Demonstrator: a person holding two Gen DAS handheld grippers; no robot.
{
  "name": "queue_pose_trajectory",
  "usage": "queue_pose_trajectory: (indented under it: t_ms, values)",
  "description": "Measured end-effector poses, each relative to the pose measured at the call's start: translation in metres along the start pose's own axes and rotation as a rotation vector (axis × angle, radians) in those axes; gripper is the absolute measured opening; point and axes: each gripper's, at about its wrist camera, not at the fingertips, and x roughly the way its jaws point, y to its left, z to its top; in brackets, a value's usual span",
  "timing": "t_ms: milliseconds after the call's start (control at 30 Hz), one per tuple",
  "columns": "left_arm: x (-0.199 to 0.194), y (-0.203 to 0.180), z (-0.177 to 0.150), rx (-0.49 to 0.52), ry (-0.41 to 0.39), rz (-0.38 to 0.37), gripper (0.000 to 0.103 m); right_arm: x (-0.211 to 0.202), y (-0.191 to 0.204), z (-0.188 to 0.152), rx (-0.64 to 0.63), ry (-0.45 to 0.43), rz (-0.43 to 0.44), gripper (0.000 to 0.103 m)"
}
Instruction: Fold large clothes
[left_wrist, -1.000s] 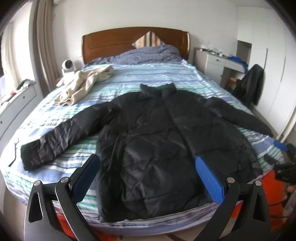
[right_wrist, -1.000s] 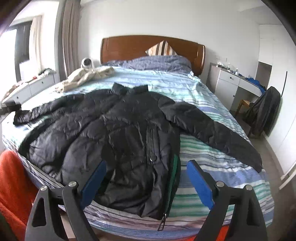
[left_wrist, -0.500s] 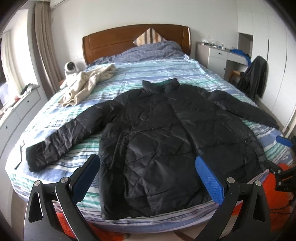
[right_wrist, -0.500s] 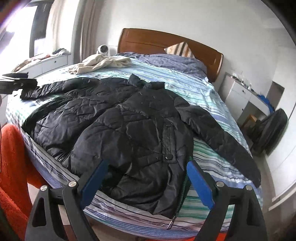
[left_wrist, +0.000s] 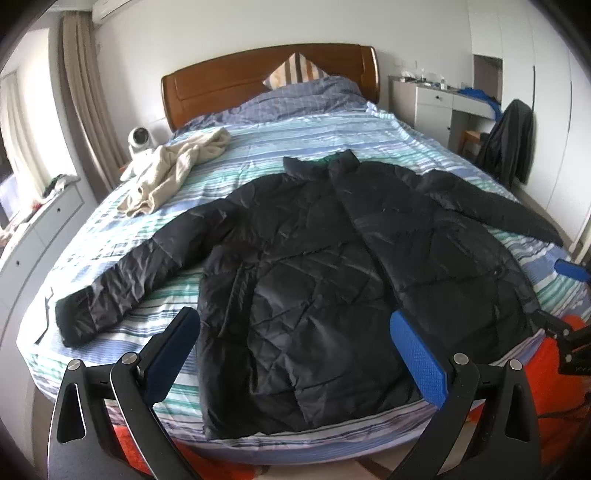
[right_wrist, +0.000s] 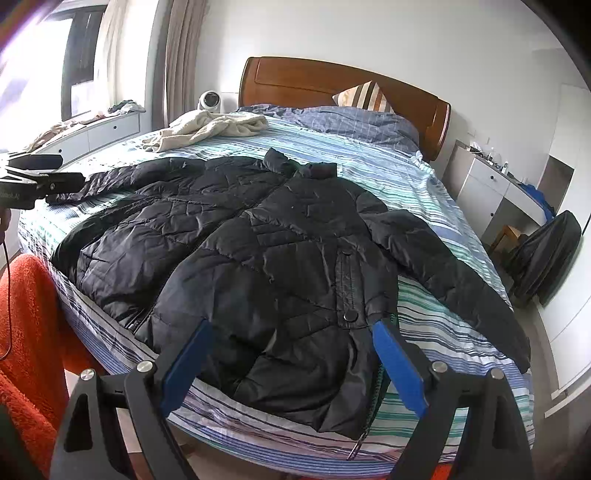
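From the left wrist, the left gripper (left_wrist: 295, 350) hangs spread and empty above the hem of the black puffer jacket (left_wrist: 332, 266), which lies flat, sleeves out, on the striped bed (left_wrist: 258, 162).

From the right wrist, the right gripper (right_wrist: 291, 363) gapes empty too. The jacket looks puffy, light and slick; pinch a cuff or hem seam.

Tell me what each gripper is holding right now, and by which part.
Nothing is held. The left gripper and right gripper both stand open above the black jacket, which lies flat on the bed.

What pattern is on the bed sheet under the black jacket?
Horizontal stripes in blue, teal and white on the bed sheet, clearest in the left wrist view.
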Motion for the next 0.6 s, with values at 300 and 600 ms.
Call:
queue_pose_trajectory:
  t_ms: [300,600]
  values:
    - [0.001,-0.011,-0.002,0.05,0.0,0.013,0.103,0.004,0.01,-0.002,-0.004,0.007,0.03,0.091]
    - [0.007,-0.012,0.004,0.034,-0.002,-0.012,0.103,0.009,0.01,-0.002,0.014,0.02,0.042,0.091]
